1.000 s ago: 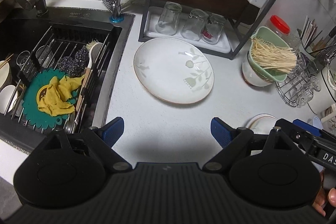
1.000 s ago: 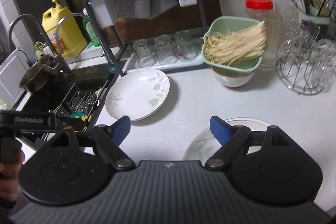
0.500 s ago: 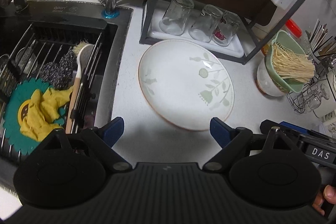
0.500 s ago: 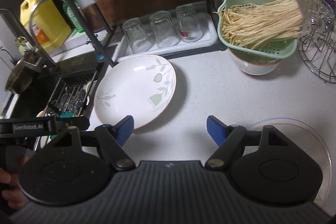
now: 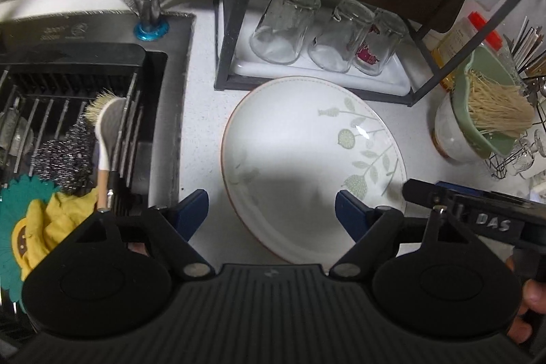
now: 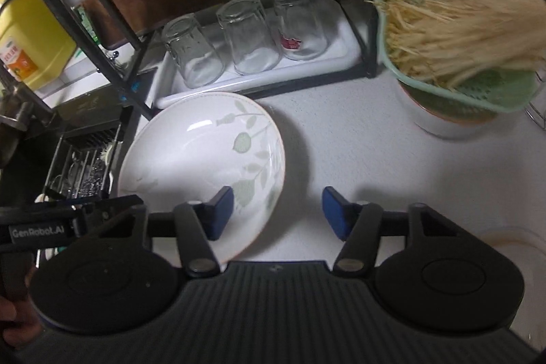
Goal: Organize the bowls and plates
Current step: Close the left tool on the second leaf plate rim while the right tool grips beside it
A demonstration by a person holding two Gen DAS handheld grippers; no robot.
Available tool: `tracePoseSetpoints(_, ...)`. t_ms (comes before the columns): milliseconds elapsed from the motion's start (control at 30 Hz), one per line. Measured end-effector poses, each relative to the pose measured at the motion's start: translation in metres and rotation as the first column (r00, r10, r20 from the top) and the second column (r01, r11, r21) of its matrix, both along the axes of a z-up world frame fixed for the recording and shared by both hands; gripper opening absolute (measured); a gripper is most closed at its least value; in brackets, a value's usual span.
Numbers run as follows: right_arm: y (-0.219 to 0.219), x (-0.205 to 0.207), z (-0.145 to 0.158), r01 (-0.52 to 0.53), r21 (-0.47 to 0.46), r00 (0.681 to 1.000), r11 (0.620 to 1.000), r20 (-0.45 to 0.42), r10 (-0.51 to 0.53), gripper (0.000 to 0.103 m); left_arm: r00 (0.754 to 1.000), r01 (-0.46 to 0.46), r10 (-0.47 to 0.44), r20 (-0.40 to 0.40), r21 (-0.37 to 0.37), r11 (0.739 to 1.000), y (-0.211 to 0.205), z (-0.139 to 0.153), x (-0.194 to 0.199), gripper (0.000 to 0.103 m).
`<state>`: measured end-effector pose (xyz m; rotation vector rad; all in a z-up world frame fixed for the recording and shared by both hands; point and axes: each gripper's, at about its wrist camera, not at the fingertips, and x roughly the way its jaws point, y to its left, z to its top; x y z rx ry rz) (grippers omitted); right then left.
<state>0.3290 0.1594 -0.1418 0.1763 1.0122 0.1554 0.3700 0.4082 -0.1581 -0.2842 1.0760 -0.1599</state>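
One round glossy ceramic plate [image 5: 307,159]; three clear glass tumblers [image 5: 285,23] upturned.

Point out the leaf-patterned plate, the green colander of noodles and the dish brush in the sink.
leaf-patterned plate [image 5: 307,159]: left wrist view, bare centre.
green colander [image 6: 443,98]: right wrist view, front rim.
dish brush [image 5: 109,125]: left wrist view, white head.

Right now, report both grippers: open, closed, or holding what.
Left gripper: open, holding nothing, jaws just narrowed slightly over the leaf-patterned plate.
Right gripper: open, holding nothing, jaws just been closing astride the plate's right rim.
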Motion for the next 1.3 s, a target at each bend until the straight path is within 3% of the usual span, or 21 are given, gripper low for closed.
tracePoseSetpoints(133,0.004,0.015,-0.008,0.000,-0.024,1.000,1.000,-0.025,0.000,0.049,0.999,0.030,-0.030,-0.011,0.003,1.000,0.001,0.000,0.016,0.084)
tracePoseSetpoints(233,0.003,0.023,-0.014,0.021,-0.035,0.999,0.999,-0.042,-0.023,0.049,0.999,0.048,-0.048,-0.020,0.002,0.999,0.002,-0.003,0.026,0.081)
tracePoseSetpoints(433,0.000,0.037,-0.019,0.052,-0.028,0.997,0.998,-0.055,-0.054,0.044,0.994,0.099,-0.098,-0.054,0.031,0.995,-0.005,-0.016,0.045,0.071)
tracePoseSetpoints(667,0.002,0.050,-0.024,0.066,-0.026,0.995,0.997,-0.069,-0.068,0.030,0.987,0.140,-0.137,-0.081,0.032,0.990,-0.004,-0.028,0.059,0.068)
tracePoseSetpoints(1000,0.006,0.058,-0.035,0.045,0.030,0.993,0.999,-0.106,-0.042,0.029,0.979,0.201,-0.198,-0.054,0.061,0.978,-0.010,-0.032,0.051,0.068)
tracePoseSetpoints(1300,0.009,0.062,-0.041,-0.014,0.067,0.995,0.998,-0.102,0.021,0.030,0.990,0.129,-0.132,-0.052,-0.043,0.991,0.000,-0.033,0.056,0.069)
